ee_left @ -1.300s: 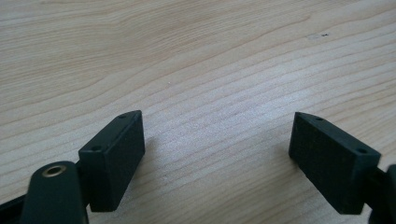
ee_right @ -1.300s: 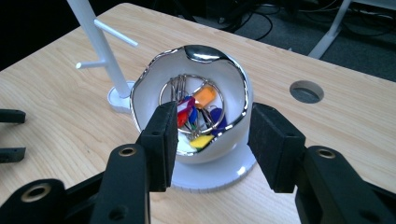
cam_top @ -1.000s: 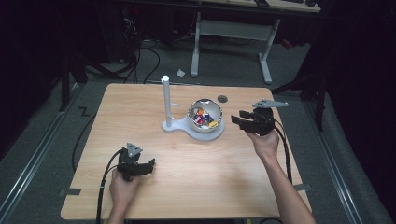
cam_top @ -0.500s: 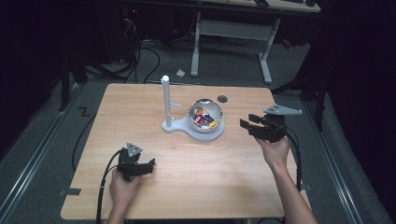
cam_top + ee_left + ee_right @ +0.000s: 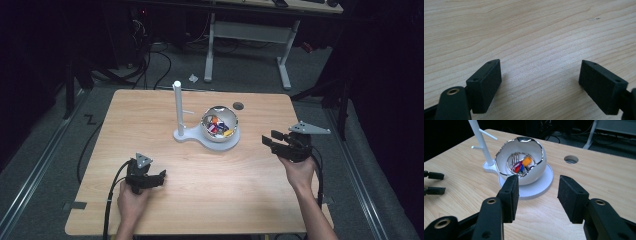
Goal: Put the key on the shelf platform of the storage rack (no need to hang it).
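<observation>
dark room, grey floor [image 5: 45, 150], white desk frame [image 5: 250, 35] behind.

A light wooden desk [image 5: 200, 210] carries a white stand [image 5: 192, 136] with a post; its round base holds a bowl [image 5: 219, 123], with a small hole [image 5: 238, 106] just behind.

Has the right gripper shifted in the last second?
Yes. The right gripper has pulled back from the white bowl toward the table's right edge and the person.

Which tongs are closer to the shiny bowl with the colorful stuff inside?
The right tongs. They sit just off the bowl, pointing at it. The left tongs rest farther away, near the table's front edge.
</observation>
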The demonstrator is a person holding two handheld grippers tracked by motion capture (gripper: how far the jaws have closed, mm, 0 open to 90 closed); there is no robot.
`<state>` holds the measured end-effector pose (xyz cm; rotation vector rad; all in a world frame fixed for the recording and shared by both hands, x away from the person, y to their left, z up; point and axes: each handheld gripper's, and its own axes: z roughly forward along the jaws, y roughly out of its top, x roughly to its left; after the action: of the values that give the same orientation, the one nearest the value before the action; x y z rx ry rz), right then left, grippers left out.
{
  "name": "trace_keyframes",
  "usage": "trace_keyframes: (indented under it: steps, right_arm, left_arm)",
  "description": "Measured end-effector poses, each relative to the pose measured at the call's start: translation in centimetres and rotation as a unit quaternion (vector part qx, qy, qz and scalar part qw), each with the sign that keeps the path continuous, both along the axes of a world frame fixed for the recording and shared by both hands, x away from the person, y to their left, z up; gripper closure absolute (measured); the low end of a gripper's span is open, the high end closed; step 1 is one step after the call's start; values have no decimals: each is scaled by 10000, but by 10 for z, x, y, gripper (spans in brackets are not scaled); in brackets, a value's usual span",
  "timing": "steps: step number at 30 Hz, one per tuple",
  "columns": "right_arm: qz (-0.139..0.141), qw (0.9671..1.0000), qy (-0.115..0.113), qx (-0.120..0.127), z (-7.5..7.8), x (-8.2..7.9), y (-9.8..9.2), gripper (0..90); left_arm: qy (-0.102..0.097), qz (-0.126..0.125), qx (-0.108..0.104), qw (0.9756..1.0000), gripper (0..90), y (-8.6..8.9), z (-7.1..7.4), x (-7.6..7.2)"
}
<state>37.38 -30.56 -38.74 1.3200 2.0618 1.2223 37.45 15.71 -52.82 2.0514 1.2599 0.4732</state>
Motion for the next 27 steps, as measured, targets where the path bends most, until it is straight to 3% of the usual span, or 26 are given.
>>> trace_keyframes:
  steps: [6,27]
  right_arm:
    - [-109,9999,62,14,-9,-3,-7,519]
    - [-347,9987,362,59,-61,-13,-14,518]
  left_arm:
    - [-1,0,3,10000,187,0,0,0]
    - [-2,-2,10,10000,187,0,0,0]
